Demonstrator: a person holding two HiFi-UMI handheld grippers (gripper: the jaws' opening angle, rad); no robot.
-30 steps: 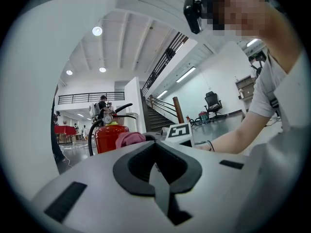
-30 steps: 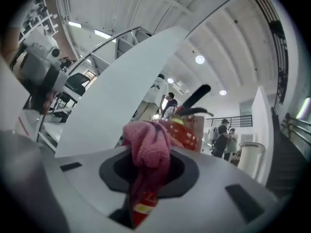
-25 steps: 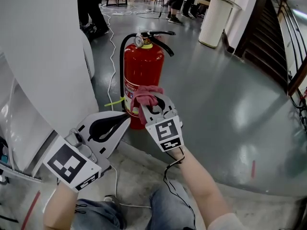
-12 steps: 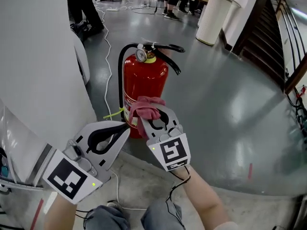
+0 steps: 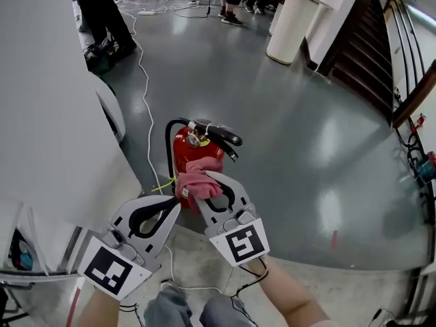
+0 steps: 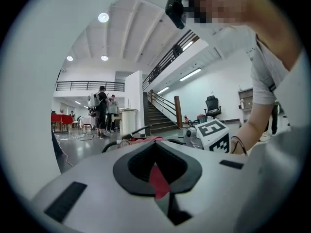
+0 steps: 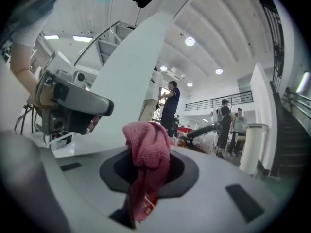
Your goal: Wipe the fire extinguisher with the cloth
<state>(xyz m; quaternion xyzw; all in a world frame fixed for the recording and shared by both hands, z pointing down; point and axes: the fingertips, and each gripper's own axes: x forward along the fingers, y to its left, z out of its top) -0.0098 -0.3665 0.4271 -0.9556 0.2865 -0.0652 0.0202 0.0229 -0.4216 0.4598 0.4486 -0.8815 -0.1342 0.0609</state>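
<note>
A red fire extinguisher (image 5: 193,151) with a black handle and hose stands on the grey floor beside a white wall. My right gripper (image 5: 201,182) is shut on a pink cloth (image 5: 196,180), which lies against the near upper side of the extinguisher body. In the right gripper view the pink cloth (image 7: 147,155) bunches out of the shut jaws, and the extinguisher's black handle (image 7: 200,131) shows just past it. My left gripper (image 5: 176,206) hangs just left of the right one, shut with nothing in it. The left gripper view shows the extinguisher top (image 6: 127,140) beyond its closed jaws.
A white cable (image 5: 145,114) runs along the floor past the extinguisher. A white curved wall (image 5: 48,114) rises at the left. A white ribbed column (image 5: 289,26) and a dark staircase (image 5: 361,53) stand far back right. People stand in the distance.
The head view has tilted steeply down over the extinguisher. My right gripper with the cloth has moved up the body toward its top. The left gripper stays close beside it.
</note>
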